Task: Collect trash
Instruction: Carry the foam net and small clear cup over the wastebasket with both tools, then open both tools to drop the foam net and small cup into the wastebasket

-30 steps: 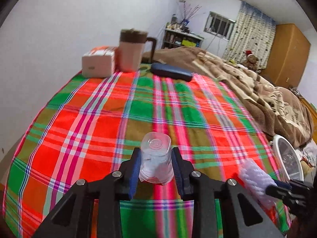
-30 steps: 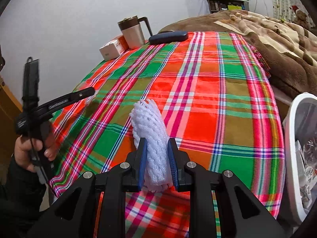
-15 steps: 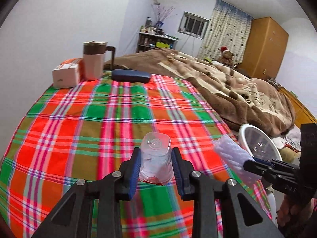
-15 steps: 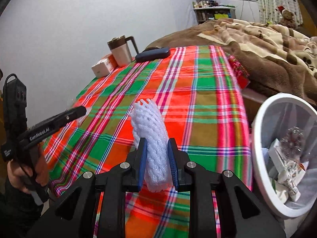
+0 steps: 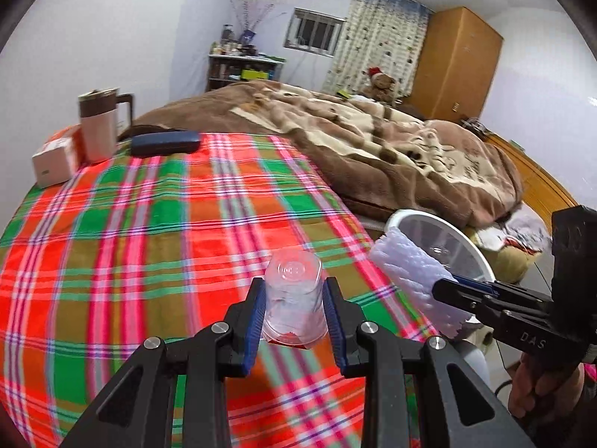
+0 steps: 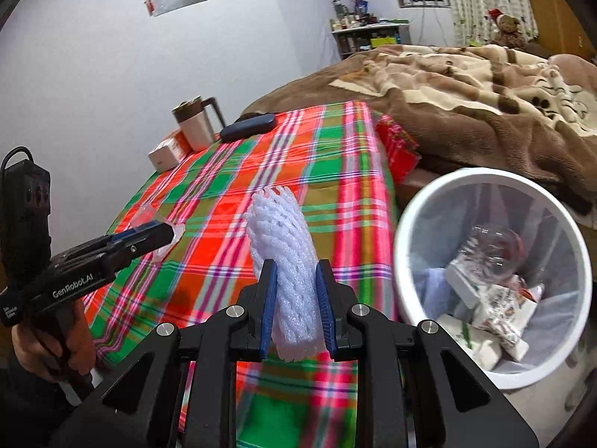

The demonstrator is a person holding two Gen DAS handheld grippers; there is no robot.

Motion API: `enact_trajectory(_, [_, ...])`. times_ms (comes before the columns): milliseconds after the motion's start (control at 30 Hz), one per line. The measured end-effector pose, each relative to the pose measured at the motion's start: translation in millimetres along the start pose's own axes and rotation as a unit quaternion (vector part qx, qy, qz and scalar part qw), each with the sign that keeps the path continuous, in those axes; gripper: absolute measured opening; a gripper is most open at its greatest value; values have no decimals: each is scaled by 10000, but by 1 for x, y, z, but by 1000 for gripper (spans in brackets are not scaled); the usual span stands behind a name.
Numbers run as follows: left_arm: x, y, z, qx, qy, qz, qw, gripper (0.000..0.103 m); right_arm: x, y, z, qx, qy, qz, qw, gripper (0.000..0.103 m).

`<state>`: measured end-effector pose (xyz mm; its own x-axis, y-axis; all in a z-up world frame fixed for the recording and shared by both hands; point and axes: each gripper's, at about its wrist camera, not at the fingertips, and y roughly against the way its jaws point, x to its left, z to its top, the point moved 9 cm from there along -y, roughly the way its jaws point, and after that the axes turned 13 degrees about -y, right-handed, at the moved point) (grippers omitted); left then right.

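Both tools have swung toward the white bin [image 6: 406,261] since a second ago, and it now fills the right side of the right wrist view where earlier only its rim showed. We see the left tool [image 5: 294,308] clamped on a clear plastic cup [image 5: 293,298], which lies bottom-forward between the blue pads with its sides squeezed in. It hangs above the plaid cloth [image 5: 149,224] near the front edge of the desk. We see the right tool [image 6: 296,311] gripping a white foam net sleeve [image 6: 285,257] that sticks out well past its tips (a fruit wrapper, by the look of it). From the left wrist view that sleeve sits just in front of the bin's rim. Inside the bin we make out crumpled wrappers [image 6: 496,317] and a crushed clear bottle [image 6: 488,250] over a clear liner. At the far end of the desk a brown-lidded mug [image 5: 99,127] stands beside a small white and orange box [image 5: 54,160], with a dark blue case [image 5: 164,142] lying just to their right. Behind the desk a brown blanket [image 5: 391,149] covers the bed. We catch a bare hand [image 6: 52,347] on the left tool's handle at the lower left of the right wrist view.
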<state>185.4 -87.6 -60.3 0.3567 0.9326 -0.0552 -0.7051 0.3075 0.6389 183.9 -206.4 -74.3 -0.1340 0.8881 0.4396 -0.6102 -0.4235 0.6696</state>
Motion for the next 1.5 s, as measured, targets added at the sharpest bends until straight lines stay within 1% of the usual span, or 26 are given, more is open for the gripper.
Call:
enact_trajectory(233, [-39, -17, 16, 31, -266, -315, 9991, 32, -30, 16, 6, -191, -231, -188, 9994, 22])
enact_trajectory(500, [-87, -41, 34, 67, -609, -658, 9959, 32, -71, 32, 16, -426, -588, -469, 9963, 22])
enact_trajectory(833, [-129, -73, 45, 198, -815, -999, 9915, 32, -115, 46, 21, -598, -1014, -806, 9898, 22])
enact_trajectory(1133, [-154, -106, 43, 435, -901, -1255, 9870, 32, -142, 47, 20, -613, -1311, -1018, 9842, 22])
enact_trajectory(1400, [-174, -130, 36, 662, -978, -1501, 9816, 32, -161, 42, 19, -519, -1545, -1184, 9795, 22])
enact_trajectory(1500, [-179, -136, 32, 777, -963, -1631, 9788, 32, -163, 38, 19, -441, -1575, -1169, 9796, 23])
